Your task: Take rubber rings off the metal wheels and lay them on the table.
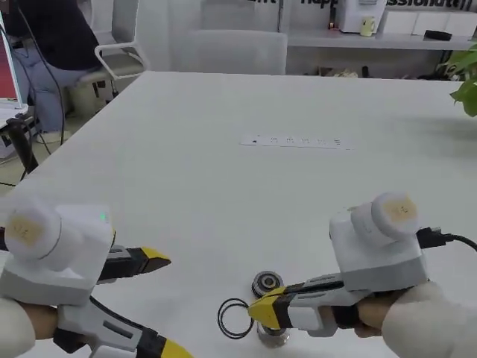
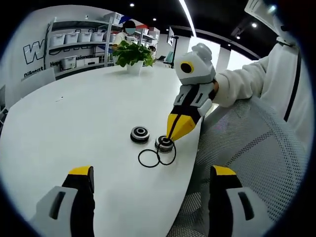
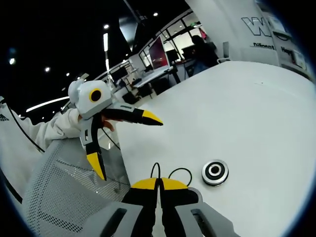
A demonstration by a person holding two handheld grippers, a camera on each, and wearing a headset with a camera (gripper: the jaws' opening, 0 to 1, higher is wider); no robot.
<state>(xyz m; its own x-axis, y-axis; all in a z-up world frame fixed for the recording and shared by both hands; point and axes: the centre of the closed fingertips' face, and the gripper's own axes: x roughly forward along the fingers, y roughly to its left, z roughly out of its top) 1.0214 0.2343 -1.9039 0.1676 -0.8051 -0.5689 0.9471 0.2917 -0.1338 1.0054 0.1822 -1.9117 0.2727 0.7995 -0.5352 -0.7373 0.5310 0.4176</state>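
Right tongs (image 1: 257, 307): jaws pressed together, tips down on a metal wheel (image 2: 164, 143) near the table (image 1: 223, 186) edge; can't tell if they nip anything. Two black rubber rings (image 2: 158, 159) lie overlapping on the table, right by that wheel. Second wheel (image 1: 266, 283), w/ dark band on it, sits just beyond. Left tongs (image 1: 168, 306): jaws spread wide, hovering apart to the left, holding nothing.

White table (image 1: 223, 186): metal wheels (image 1: 266, 283), black rubber rings (image 1: 235, 317) near edge, probably power strip (image 1: 298, 141) farther off
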